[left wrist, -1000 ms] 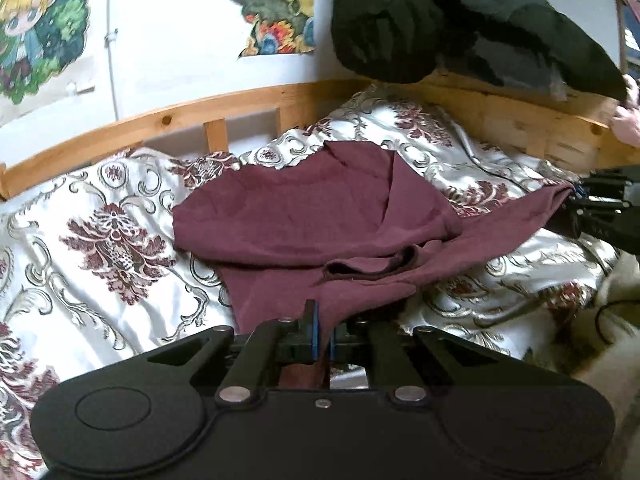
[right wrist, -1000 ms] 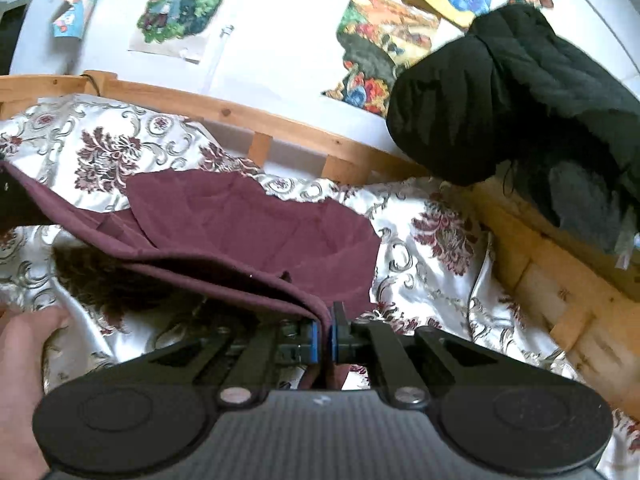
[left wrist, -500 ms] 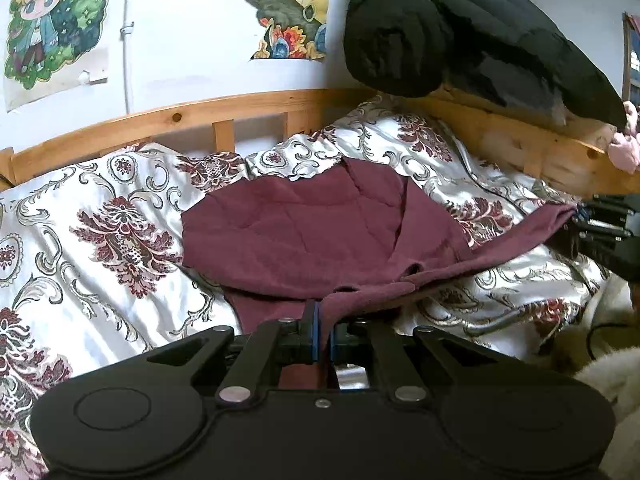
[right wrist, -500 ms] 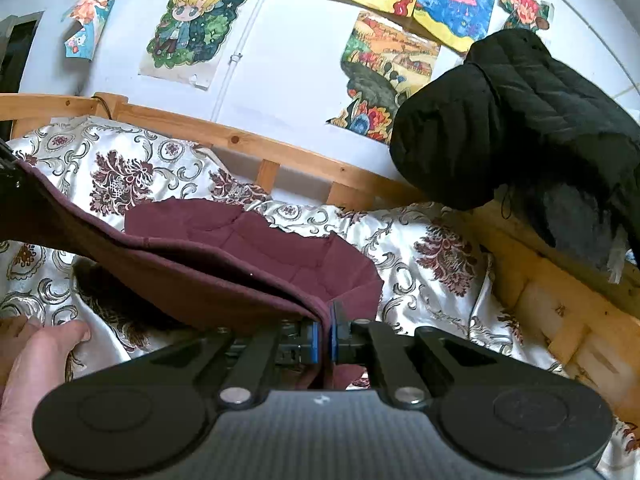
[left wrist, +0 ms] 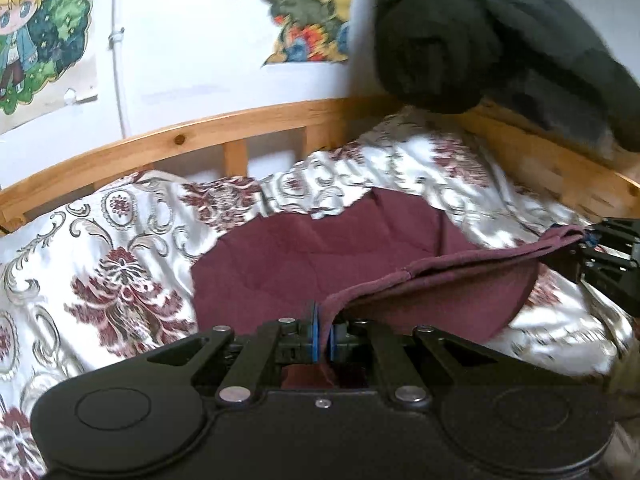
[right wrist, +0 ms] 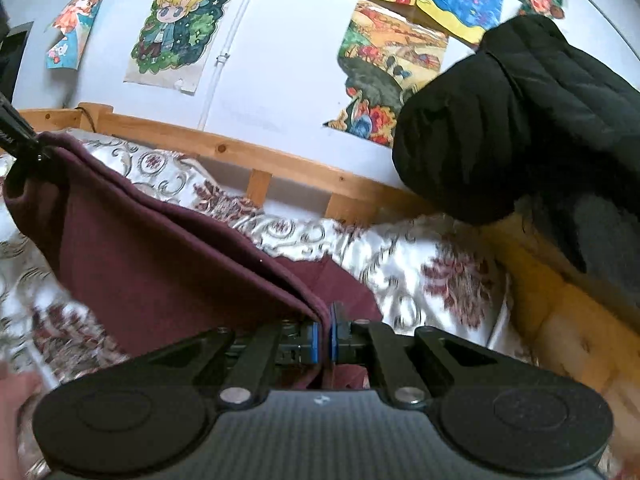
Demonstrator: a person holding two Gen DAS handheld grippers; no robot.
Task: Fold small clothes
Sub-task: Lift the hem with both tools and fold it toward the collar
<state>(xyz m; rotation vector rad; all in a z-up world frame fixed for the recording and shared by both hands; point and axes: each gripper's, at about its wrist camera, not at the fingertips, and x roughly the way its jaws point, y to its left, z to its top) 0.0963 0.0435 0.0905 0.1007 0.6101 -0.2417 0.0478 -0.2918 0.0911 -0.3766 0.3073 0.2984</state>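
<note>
A maroon garment [left wrist: 316, 256] lies partly on the patterned bed cover, its near edge lifted and stretched between my two grippers. My left gripper [left wrist: 323, 334] is shut on one end of that edge. My right gripper [right wrist: 324, 334] is shut on the other end, and the maroon garment [right wrist: 160, 264] hangs from it in a raised fold. The right gripper also shows in the left wrist view [left wrist: 600, 248] at the right, holding the cloth. The left gripper shows at the far left of the right wrist view [right wrist: 24, 140].
The silver and maroon floral bed cover [left wrist: 100, 264] fills the bed. A wooden rail [left wrist: 200, 140] runs along the back and right side. A black padded jacket [left wrist: 480, 40] hangs over the right rail. Posters hang on the white wall. A hand [right wrist: 16, 400] shows at lower left.
Both grippers have risen with the garment's edge, pulling it taut between them. More of the cloth is off the bed and less of it lies flat.
</note>
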